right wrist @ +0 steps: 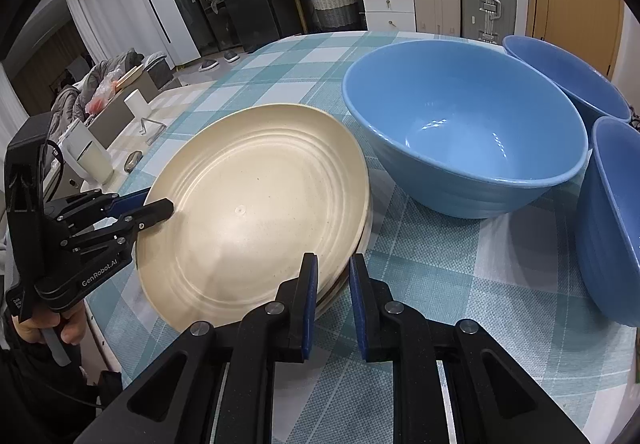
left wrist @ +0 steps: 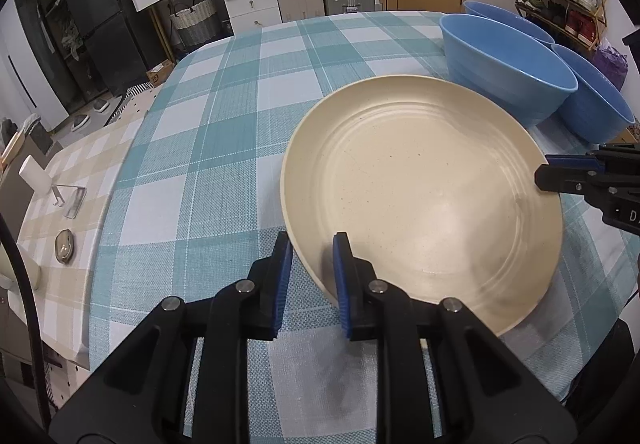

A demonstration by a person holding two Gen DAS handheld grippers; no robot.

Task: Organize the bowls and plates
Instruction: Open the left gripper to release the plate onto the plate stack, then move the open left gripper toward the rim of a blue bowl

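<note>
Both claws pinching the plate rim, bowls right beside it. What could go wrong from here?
1. The left claw and right claw each grip only a thin bit of rim on the cream plate; it looks tilted and may slip out.
2. More plates seem stacked under it; a lower one could drag along.
3. The nearest blue bowl sits close by; a swing that way may knock it.

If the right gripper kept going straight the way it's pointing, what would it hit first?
The right gripper is already shut on the rim of the cream plate. Straight ahead, beyond that rim, the large blue bowl looks like the next thing in line, though depth is uncertain.
</note>
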